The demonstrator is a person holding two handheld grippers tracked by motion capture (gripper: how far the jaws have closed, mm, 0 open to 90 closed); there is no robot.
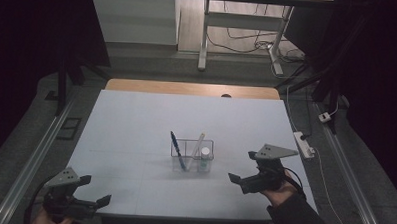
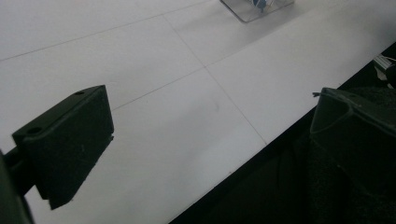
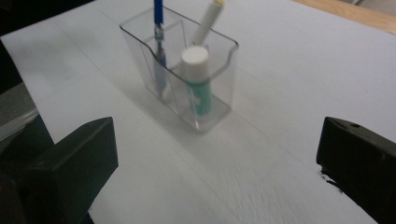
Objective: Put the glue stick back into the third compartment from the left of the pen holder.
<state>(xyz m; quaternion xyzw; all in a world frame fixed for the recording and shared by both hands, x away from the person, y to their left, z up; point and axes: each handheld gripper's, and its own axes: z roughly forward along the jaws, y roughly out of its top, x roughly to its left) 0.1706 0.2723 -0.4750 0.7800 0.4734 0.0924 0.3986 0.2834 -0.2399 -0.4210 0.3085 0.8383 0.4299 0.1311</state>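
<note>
A clear plastic holder (image 1: pixel 185 140) stands near the middle of the white table (image 1: pixel 136 120). In it lean a blue pen (image 1: pixel 176 147) and a white pen with a yellowish tip (image 1: pixel 197 148), beside a glue stick with a white cap (image 1: pixel 205 154). My right gripper (image 1: pixel 242 167) is open to the right of the holder, nothing between its jaws. In the right gripper view the holder (image 3: pixel 219 88), blue pen (image 3: pixel 159 42), white pen (image 3: pixel 208 21) and glue stick (image 3: pixel 198 79) sit ahead of the right gripper (image 3: pixel 217 168). At the front left corner my left gripper (image 1: pixel 96 189) is open and empty.
The left gripper (image 2: pixel 205 140) hangs over the table's front edge, with a corner of the holder (image 2: pixel 257 9) far ahead. A power strip (image 1: pixel 304 144) and cables lie off the table's right side. A wooden strip (image 1: pixel 192 88) borders the far edge.
</note>
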